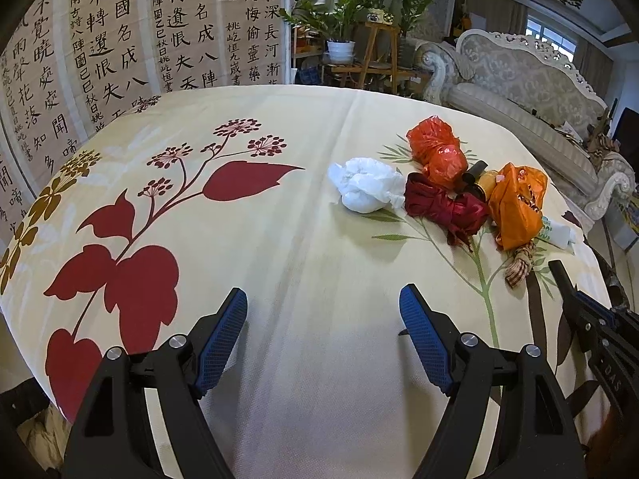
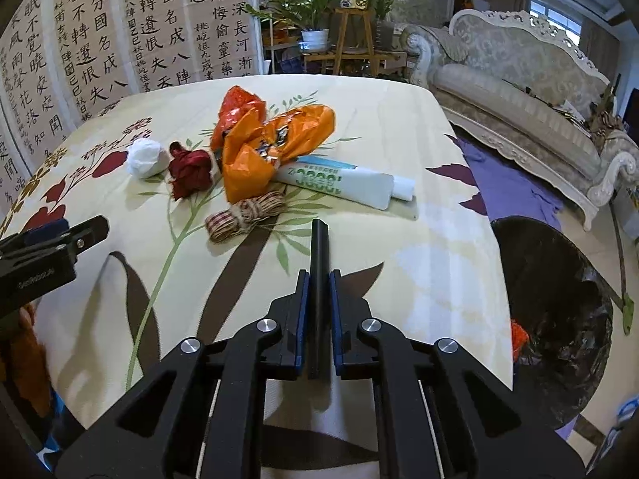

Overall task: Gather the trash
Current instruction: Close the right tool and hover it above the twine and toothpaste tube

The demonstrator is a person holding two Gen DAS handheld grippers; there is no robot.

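While your right gripper (image 2: 319,275) pinches the black stick (image 2: 319,263) lengthwise over the table (image 2: 439,239), treat it as rigid, light and likely slippery; grip mid-length. Your left gripper (image 1: 323,299) stands spread, empty, well short of the trash pile (image 1: 447,183).

Background only: calligraphy wall hanging (image 1: 131,40) fills the upper left of both views, with potted plants (image 2: 319,12) on a wooden stand (image 2: 353,36) at top centre. Ornate pale sofa (image 1: 527,92) runs along the upper right, purple cloth (image 2: 507,183) on the floor in front of it. Floral tablecloth (image 1: 319,279) covers the table across the middle.
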